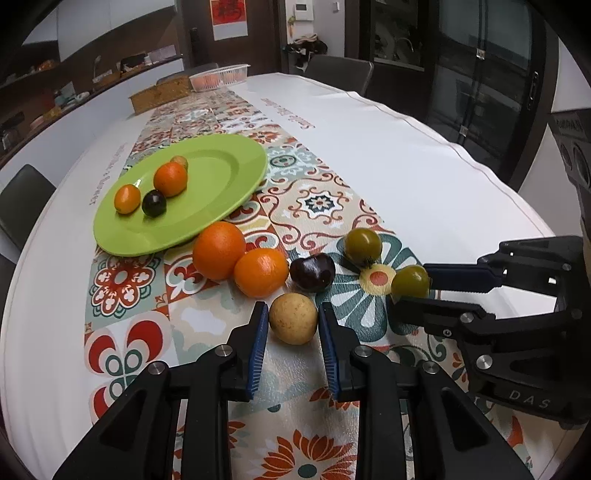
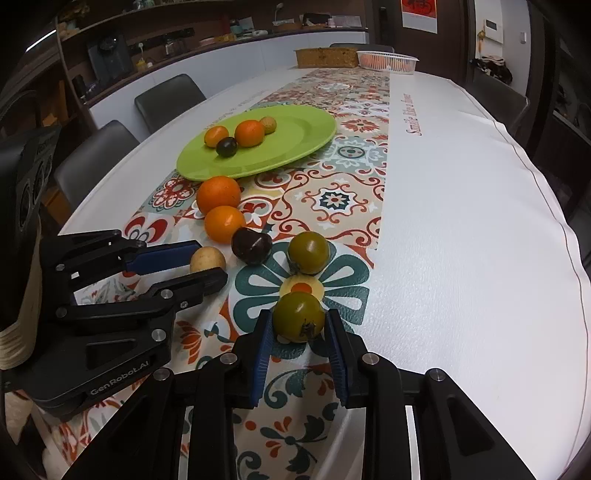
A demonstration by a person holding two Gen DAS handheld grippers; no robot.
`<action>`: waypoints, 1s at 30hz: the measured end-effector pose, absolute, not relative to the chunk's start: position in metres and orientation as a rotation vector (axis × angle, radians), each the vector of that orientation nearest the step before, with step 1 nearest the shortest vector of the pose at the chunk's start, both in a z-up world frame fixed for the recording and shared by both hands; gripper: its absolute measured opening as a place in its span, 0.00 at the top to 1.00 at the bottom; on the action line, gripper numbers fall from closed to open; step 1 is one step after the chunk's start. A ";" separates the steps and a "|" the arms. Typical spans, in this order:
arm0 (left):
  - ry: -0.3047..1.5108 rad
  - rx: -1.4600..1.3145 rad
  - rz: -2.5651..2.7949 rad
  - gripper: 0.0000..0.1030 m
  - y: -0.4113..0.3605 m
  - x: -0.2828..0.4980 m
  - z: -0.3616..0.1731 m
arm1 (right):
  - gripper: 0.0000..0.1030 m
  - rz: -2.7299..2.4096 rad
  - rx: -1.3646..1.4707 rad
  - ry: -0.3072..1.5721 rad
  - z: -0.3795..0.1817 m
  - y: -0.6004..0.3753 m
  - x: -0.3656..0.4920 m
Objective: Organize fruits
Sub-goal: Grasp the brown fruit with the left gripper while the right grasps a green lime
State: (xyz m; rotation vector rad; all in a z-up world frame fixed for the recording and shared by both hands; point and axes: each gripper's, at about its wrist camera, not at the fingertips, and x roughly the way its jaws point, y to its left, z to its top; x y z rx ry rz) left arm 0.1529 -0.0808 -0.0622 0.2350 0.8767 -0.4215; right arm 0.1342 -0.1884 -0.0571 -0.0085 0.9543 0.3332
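On the patterned runner, left gripper [image 1: 293, 325] (angled downward) clamps the tan fruit [image 1: 293, 318]; right gripper [image 2: 298, 328] clamps a green tomato [image 2: 298, 316].

Home dining room – long table [image 2: 461, 221] with patterned cloth, dark chairs [image 2: 168, 96], cluttered sideboard shelves [image 2: 155, 44], glass cabinet [image 1: 399, 33] behind.

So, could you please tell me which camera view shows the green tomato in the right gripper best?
The right wrist view: the green tomato sits close and central between the right gripper pads, its stem scar facing the camera. The left wrist view shows it smaller, at the side, partly hidden behind the lower finger.
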 end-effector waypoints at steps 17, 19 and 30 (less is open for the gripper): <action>0.804 0.176 -0.359 0.73 -0.062 0.130 -0.021 | 0.71 0.355 -0.021 0.865 -0.021 -0.179 0.118; 0.788 0.169 -0.353 0.73 -0.060 0.127 -0.014 | 0.71 0.358 -0.019 0.849 -0.014 -0.178 0.116; 0.716 0.166 -0.312 0.73 -0.047 0.133 0.020 | 0.71 0.362 -0.008 0.758 0.022 -0.169 0.123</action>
